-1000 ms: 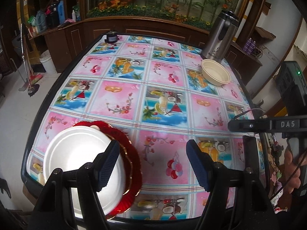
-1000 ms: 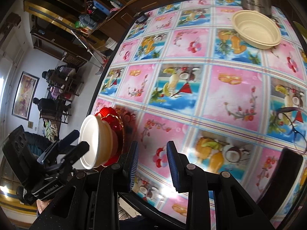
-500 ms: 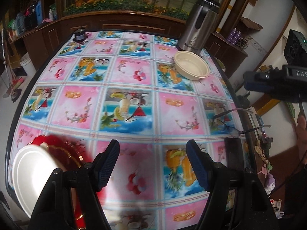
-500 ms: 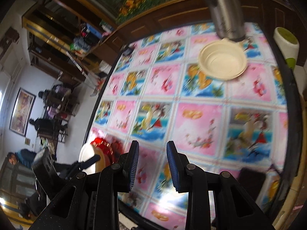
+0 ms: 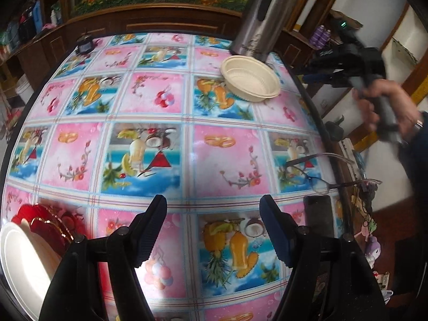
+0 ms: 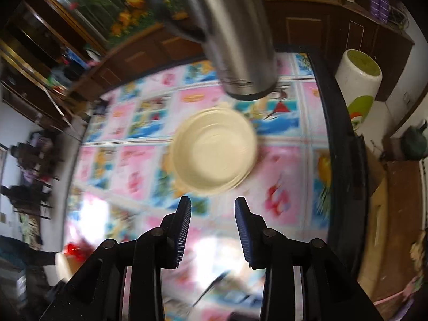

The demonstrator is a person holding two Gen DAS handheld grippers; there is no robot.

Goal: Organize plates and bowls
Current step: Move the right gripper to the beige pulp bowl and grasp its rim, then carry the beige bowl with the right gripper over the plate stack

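Right gripper hung just short of the cream bowl beside the steel flask, its jaws empty and just widened, presumably to take the rim; left gripper released, empty, well apart.

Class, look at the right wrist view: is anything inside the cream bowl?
No: the cream bowl shows only its bare inside.

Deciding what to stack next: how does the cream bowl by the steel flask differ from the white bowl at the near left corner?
The cream bowl stands alone on the tablecloth; the white bowl rests on a red plate. The cream bowl is yellowish with a ribbed wall; the white bowl is plain white. The cream bowl sits beside the steel flask, the white bowl at the near table edge. Both are upright and empty.
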